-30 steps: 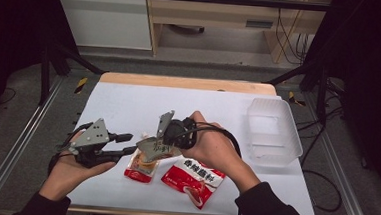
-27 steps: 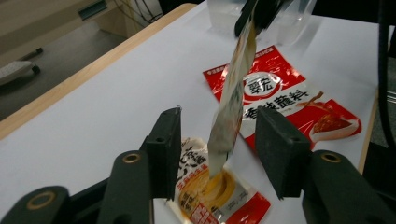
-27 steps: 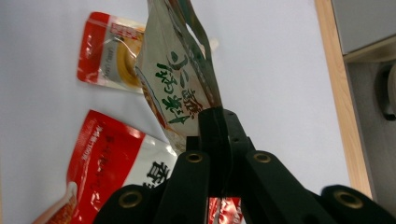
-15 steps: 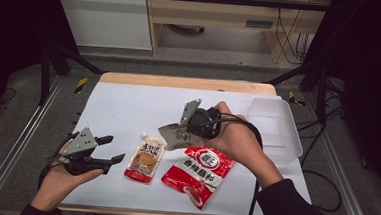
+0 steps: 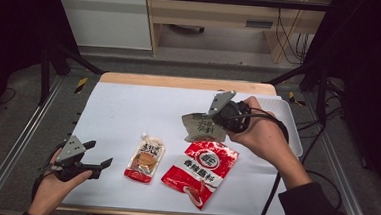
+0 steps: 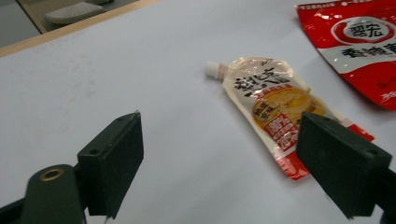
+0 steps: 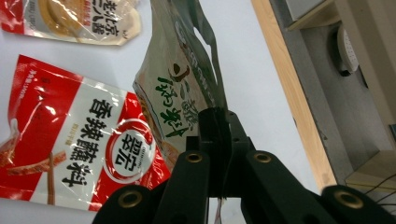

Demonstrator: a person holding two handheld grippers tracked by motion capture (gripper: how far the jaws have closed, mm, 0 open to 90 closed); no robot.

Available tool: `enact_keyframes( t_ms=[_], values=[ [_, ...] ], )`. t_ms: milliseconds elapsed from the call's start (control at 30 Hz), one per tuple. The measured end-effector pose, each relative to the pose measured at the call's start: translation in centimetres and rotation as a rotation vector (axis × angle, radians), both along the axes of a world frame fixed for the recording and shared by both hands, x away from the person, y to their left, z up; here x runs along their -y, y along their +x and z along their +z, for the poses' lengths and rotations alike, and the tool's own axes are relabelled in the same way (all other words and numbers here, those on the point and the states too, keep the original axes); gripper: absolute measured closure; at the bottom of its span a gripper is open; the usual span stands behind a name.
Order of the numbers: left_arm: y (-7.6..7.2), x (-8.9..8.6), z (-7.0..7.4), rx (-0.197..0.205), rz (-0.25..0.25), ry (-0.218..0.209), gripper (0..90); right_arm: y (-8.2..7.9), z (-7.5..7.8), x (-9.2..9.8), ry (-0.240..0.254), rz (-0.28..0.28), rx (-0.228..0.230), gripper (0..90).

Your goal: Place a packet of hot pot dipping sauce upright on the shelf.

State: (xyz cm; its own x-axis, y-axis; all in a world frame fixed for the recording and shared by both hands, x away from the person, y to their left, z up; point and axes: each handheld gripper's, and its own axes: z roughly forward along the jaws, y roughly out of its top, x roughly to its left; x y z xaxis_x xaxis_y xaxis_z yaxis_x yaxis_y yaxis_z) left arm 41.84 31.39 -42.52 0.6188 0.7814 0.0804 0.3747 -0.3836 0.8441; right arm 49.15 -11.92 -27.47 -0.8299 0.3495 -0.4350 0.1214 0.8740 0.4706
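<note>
Opening just now, your left gripper (image 5: 97, 163) fingers stand apart, empty, low over table (image 5: 128, 108) beside spouted pouch (image 5: 146, 157). Right gripper (image 5: 217, 123) fingers clamped on grey-green pouch (image 5: 203, 128), lifted above red pouch (image 5: 199, 169). Pouch light, floppy, slick; grip flat sealed edge.

Bright overhead light on the white table (image 5: 128, 108), dark surroundings, soft blur.

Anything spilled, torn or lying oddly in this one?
Nothing spilled or torn. The grey-green pouch hangs crumpled from the shut right gripper above the table; the spouted sauce pouch and red packet lie flat, intact.
</note>
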Motion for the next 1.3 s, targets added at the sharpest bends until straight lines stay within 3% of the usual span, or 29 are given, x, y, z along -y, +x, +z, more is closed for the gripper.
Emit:
enact_keyframes(
  t_ms=[233, 500, 833, 1167, 1300],
  values=[
    [-0.4, -1.2, -0.8, 0.006, 0.044, -0.029, 13.3, 0.0, 1.1, 2.3, 0.006, -0.033, 0.028, 90.0],
    [-0.6, -2.1, -1.3, 0.014, 0.088, -0.031, 13.1, -0.4, 2.3, 4.9, 0.028, -0.078, 0.055, 90.0],
    [-0.7, -2.6, -1.5, 0.020, 0.103, -0.045, 13.1, -0.6, 3.2, 8.8, 0.058, -0.146, 0.076, 90.0],
    [-0.7, -2.8, -1.6, 0.011, 0.111, -0.053, 13.1, -1.6, 3.1, 13.2, 0.098, -0.215, 0.079, 90.0],
    [-0.7, -2.8, -1.6, 0.010, 0.109, -0.050, 13.1, -1.8, 3.0, 14.1, 0.113, -0.228, 0.077, 90.0]
  ],
)
